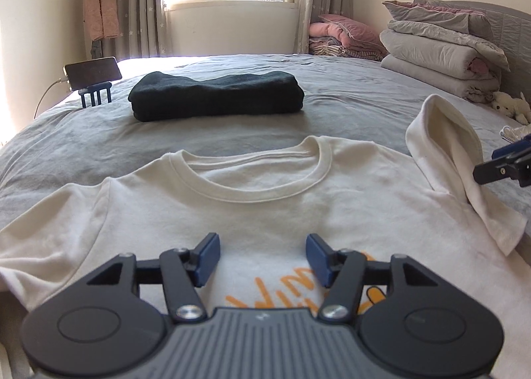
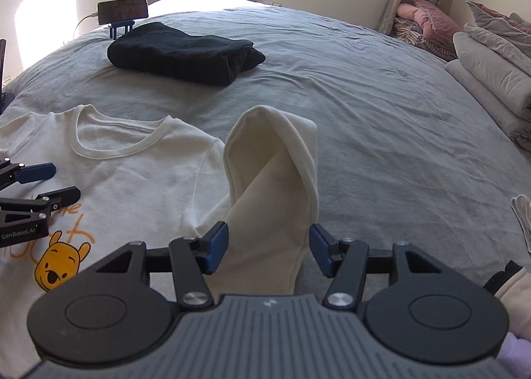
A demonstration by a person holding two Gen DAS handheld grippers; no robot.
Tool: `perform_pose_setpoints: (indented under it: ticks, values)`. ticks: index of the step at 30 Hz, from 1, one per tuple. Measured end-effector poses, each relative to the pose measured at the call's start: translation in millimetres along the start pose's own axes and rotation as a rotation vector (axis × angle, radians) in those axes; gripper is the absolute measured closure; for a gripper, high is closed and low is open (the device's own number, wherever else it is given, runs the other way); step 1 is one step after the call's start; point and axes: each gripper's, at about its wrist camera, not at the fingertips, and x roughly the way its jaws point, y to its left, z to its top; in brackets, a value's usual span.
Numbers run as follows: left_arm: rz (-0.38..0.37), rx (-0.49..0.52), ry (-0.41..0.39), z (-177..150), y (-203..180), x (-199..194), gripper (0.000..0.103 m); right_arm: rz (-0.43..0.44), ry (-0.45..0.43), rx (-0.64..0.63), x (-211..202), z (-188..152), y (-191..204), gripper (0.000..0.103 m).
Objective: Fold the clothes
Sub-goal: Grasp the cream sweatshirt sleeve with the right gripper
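A grey bed sheet (image 1: 348, 107) is filling the room's foreground, and on it a dark garment (image 1: 215, 95) is already lying folded at about twelve o'clock, near a phone on a stand (image 1: 93, 75) at ten. The white T-shirt (image 1: 252, 213) is lying front-up and unfolded at six o'clock, its right sleeve (image 2: 272, 180) sitting twisted and half raised at about three. The left gripper (image 1: 263, 258) and right gripper (image 2: 268, 253) are both hanging with fingers moderately apart, gripping nothing, so this shirt's folding is barely beginning.
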Motion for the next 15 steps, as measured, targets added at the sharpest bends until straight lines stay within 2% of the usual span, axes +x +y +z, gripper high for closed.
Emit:
perform_pose_setpoints:
  ticks: [6, 7, 9, 10, 11, 15]
  values:
    - [-0.006, -0.004, 0.003, 0, 0, 1, 0.042, -0.012, 0.101, 0.036, 23, -17, -9, 0.046]
    - [-0.005, -0.003, 0.004, -1, 0, 1, 0.041, 0.002, 0.107, 0.046, 24, -17, -10, 0.049]
    - [-0.004, 0.000, 0.007, -1, 0, 2, 0.041, 0.030, 0.123, 0.036, 23, -15, -7, 0.081]
    - [-0.003, 0.002, 0.008, -1, -1, 2, 0.041, 0.039, 0.133, 0.015, 22, -14, -3, 0.084]
    - [-0.001, 0.004, 0.009, 0, -1, 2, 0.040, 0.030, 0.144, -0.024, 21, -13, 2, 0.093]
    - [0.007, 0.015, 0.012, 1, -3, 1, 0.040, -0.013, 0.173, -0.110, 14, -8, 12, 0.095]
